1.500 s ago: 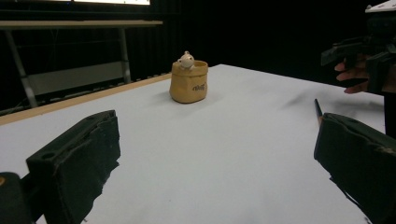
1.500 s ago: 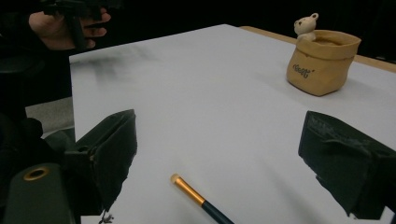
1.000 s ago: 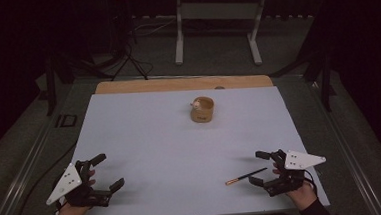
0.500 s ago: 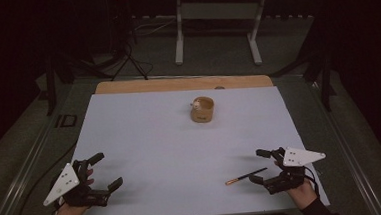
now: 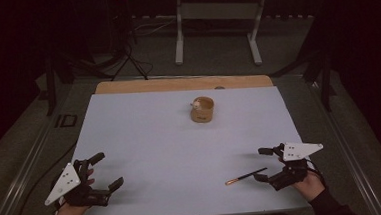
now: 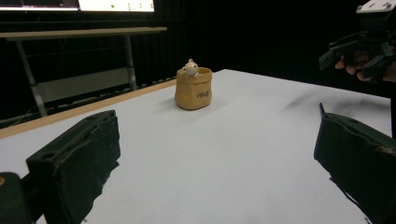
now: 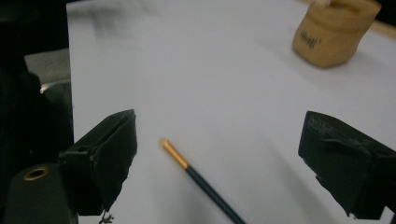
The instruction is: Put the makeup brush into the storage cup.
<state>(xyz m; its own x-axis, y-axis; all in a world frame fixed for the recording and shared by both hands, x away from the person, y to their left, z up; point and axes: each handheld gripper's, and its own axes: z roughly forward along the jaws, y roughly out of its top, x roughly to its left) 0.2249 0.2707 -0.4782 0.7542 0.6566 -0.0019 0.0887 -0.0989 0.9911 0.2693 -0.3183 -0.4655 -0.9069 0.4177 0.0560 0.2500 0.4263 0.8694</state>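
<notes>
A dark pen with a gold end (image 5: pixel 246 176) (image 7: pixel 201 179) lies on the white table sheet (image 5: pixel 171 149) near the front right. My right gripper (image 5: pixel 262 164) (image 7: pixel 217 154) is open just right of it, its jaws spread wide on either side of the pen's near end, not touching it. A tan sack-shaped pot (image 5: pixel 202 109) (image 6: pixel 193 87) (image 7: pixel 332 35) with a small pale figure in it stands at the back middle. My left gripper (image 5: pixel 104 170) (image 6: pixel 217 154) rests open at the front left, nothing between its jaws.
A bare wooden strip (image 5: pixel 182 84) runs along the table's far edge. Beyond it stand a metal table frame (image 5: pixel 218 20) and a tripod (image 5: pixel 125 51) in the dark. Cables (image 5: pixel 32 172) trail at the left.
My right gripper has sunk slightly toward the pen and the table's front edge. The left gripper has barely shifted. Pen and pot stay where they were.
</notes>
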